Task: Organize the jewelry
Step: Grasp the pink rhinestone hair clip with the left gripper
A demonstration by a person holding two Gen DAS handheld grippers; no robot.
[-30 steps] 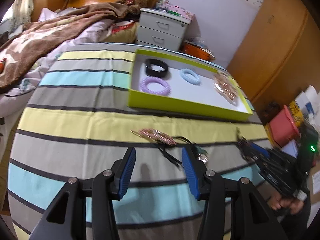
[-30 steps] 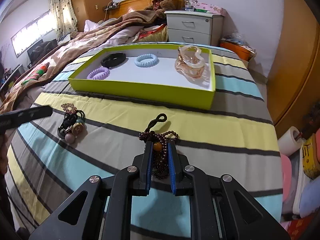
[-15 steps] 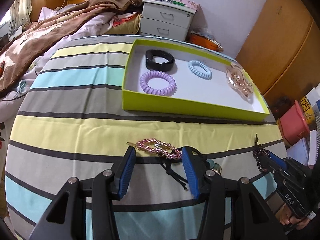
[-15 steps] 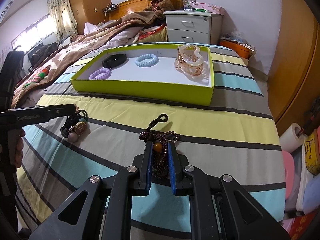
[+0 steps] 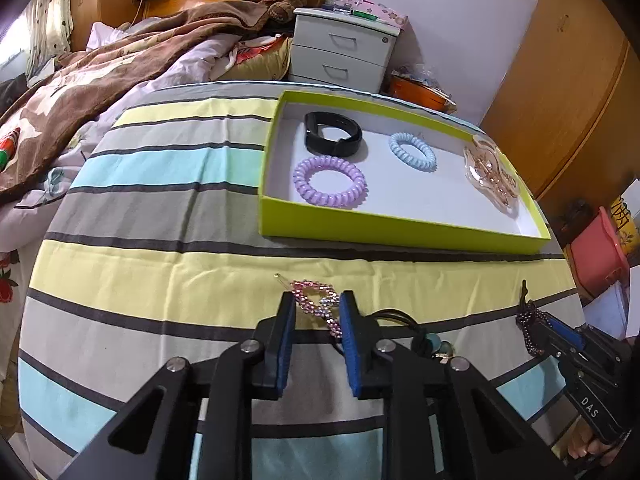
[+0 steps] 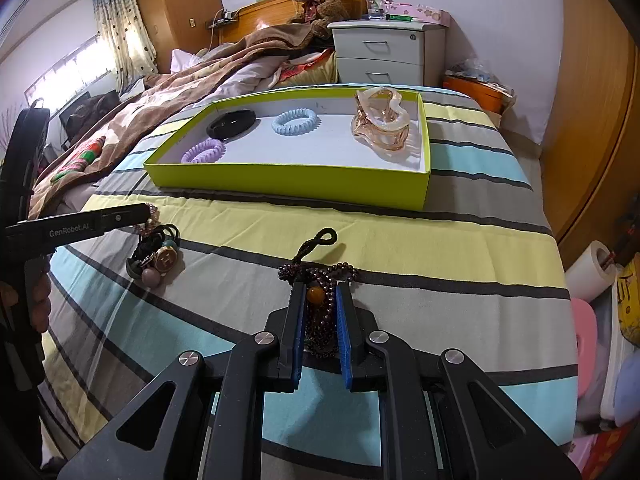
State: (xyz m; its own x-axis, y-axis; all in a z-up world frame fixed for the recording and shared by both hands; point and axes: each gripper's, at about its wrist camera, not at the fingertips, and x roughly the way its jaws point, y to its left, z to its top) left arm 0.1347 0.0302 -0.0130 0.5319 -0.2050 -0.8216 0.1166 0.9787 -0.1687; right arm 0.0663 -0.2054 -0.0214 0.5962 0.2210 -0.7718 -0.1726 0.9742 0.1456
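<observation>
Risks: left tongs (image 5: 317,310), just closing around pink rhinestone hair clip (image 5: 318,305) at lower centre, slipping off; right tongs (image 6: 318,300), clamped on dark bead bracelet (image 6: 320,304), snagging striped bedcover (image 6: 440,248).

The cloth (image 5: 160,272) is striped yellow, grey and pale blue with thin black lines. The tray (image 5: 400,232) is lime green outside, white inside, holding a black band (image 5: 332,134), lilac coil (image 5: 330,181), pale blue coil (image 5: 413,152) and amber clip (image 5: 492,172). The hairpin (image 5: 316,300) is pink; the beads (image 6: 320,316) dark maroon, one orange
</observation>
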